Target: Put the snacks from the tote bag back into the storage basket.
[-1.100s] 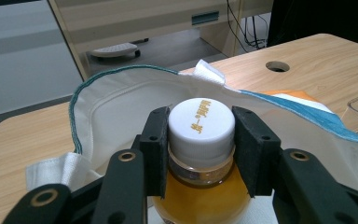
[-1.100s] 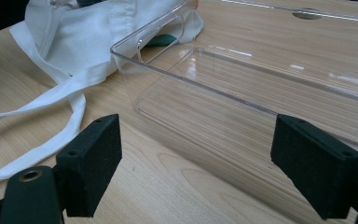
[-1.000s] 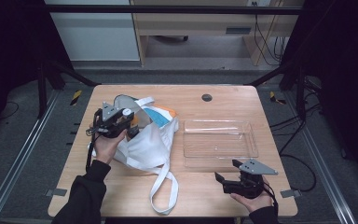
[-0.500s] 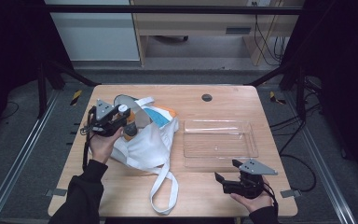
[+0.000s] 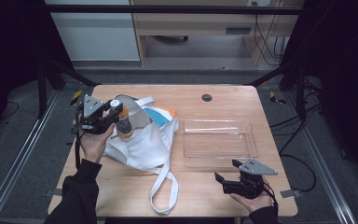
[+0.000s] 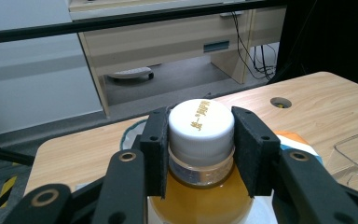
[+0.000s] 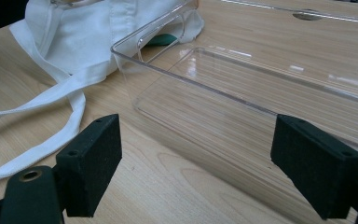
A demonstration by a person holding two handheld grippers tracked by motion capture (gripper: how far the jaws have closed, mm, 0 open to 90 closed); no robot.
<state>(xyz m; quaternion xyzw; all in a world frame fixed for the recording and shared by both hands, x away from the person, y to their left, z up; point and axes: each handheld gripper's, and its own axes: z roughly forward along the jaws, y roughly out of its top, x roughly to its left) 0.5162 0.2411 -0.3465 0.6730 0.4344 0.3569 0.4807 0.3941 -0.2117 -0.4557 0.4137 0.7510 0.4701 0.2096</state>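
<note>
Two claws are working: the left claw (image 6: 200, 154) is clamping a bottle (image 6: 200, 186) above the white bag (image 5: 144, 140) near the surface's left edge; the right claw (image 7: 214, 163) is resting apart.

left claw (image 5: 113, 113) is raised up off the counter, jaws clamped tight around something, hand wrapped under it; right claw (image 5: 227, 181) sits low with jaws spread wide

Bright lit tabletop, dark surround, sharp focus, soft shadows
</note>
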